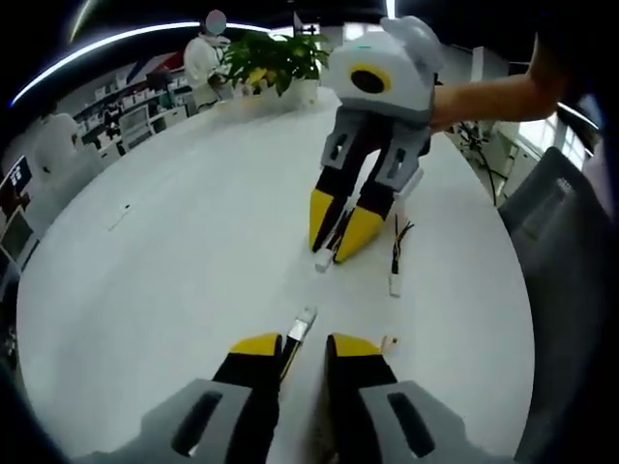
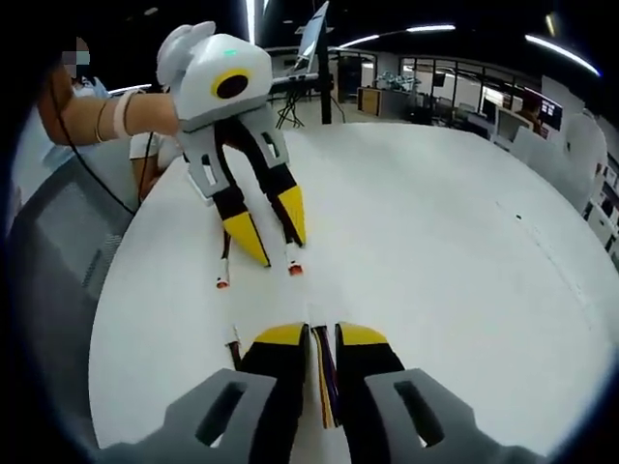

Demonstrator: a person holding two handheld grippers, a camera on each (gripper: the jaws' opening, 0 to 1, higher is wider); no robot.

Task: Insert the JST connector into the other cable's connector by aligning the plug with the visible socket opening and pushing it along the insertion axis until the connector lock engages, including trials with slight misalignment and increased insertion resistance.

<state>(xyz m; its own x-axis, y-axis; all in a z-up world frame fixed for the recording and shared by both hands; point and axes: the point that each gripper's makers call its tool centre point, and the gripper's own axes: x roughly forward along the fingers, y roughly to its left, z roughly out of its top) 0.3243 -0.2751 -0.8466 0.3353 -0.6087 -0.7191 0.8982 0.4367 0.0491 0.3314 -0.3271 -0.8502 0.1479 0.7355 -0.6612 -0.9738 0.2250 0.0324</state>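
Where the round white table point(image 1: 145, 290) spreads under both tools, the left gripper point(image 1: 302, 340) pinches a wired cable whose white connector point(image 1: 303, 322) juts just past its yellow tips. Facing it in the left gripper view, the right gripper point(image 1: 340, 244) clamps the other cable, its white plug point(image 1: 324, 259) touching or nearly touching the table. A spare cable point(image 1: 397, 253) lies just beside it, apart. In the right gripper view, coloured wires point(image 2: 324, 382) run between narrow jaws.

Left gripper point(image 1: 302, 346) at 6 o'clock, jaws nearly closed; right gripper point(image 1: 338, 239) at 12, angled down, closed.
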